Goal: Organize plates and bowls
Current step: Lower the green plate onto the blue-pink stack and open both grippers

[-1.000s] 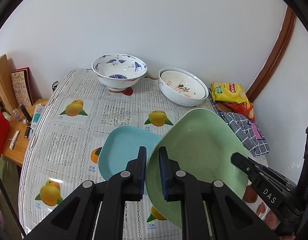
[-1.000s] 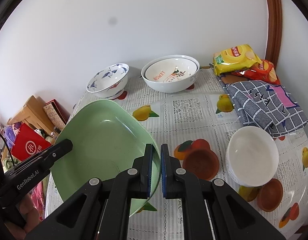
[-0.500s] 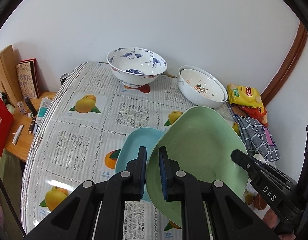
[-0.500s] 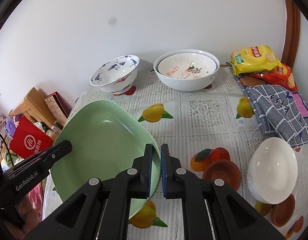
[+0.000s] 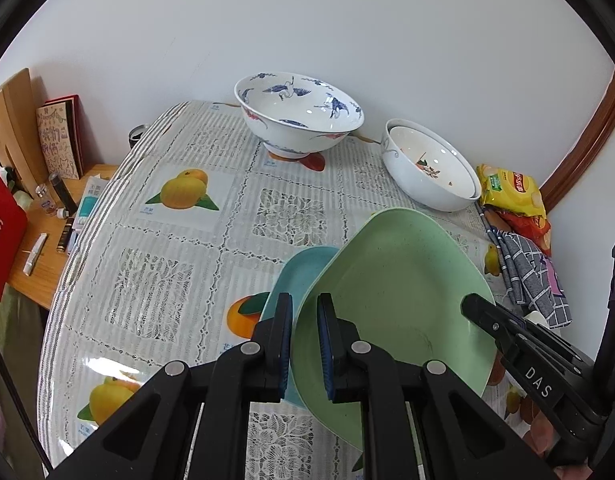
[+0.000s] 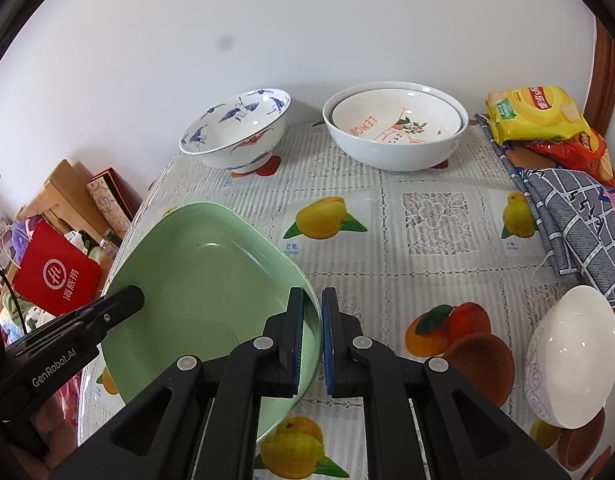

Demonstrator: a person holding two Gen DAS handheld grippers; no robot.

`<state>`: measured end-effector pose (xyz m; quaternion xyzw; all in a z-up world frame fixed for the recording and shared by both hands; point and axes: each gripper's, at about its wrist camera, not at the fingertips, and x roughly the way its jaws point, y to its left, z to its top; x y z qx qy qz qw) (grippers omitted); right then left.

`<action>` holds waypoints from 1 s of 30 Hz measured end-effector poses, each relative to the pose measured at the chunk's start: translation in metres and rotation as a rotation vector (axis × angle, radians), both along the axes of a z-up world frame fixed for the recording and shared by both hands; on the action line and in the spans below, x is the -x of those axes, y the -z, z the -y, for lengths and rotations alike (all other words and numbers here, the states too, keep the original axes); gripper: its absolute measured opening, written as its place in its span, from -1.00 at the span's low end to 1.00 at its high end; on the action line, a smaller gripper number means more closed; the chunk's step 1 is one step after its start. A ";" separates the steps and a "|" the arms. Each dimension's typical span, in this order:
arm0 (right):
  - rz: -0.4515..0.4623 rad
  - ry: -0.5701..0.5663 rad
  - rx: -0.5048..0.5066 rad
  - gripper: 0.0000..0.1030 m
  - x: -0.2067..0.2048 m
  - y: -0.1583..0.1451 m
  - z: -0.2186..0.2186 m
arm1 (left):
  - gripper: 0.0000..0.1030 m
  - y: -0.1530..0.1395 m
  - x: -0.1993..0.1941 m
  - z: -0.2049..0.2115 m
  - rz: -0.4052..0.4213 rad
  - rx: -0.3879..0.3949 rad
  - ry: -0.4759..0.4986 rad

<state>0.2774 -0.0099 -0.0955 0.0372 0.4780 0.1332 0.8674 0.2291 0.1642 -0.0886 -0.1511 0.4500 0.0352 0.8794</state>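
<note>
A pale green plate (image 5: 395,280) hangs tilted over the table, held by both grippers at opposite rims. My left gripper (image 5: 305,304) is shut on its near-left rim. My right gripper (image 6: 312,300) is shut on its right rim (image 6: 203,276). Under the green plate lies a light blue plate (image 5: 303,268), mostly covered, flat on the tablecloth. At the back stand a blue-and-white crane bowl (image 5: 297,116) and two nested white bowls (image 5: 427,172). A small white bowl (image 6: 567,356) sits tilted at the right edge.
The table (image 5: 155,240) has a fruit-print cloth. Snack bags (image 6: 535,114) and a checked cloth (image 6: 571,232) lie at the back right. A low wooden side table (image 5: 39,216) with small bottles and a red bag (image 6: 55,276) stands to the left.
Both grippers have sunk toward the table with the green plate. The green plate now covers more of the blue plate. Both grips are unchanged.
</note>
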 end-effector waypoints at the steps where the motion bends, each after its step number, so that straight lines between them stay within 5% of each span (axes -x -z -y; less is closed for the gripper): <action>1: -0.002 -0.003 0.003 -0.82 -0.001 0.002 -0.002 | -0.76 0.002 0.000 -0.002 -0.003 0.002 -0.003; 30: -0.058 -0.049 0.096 -0.79 -0.037 0.048 -0.024 | -0.76 0.044 -0.023 -0.015 -0.092 0.001 -0.006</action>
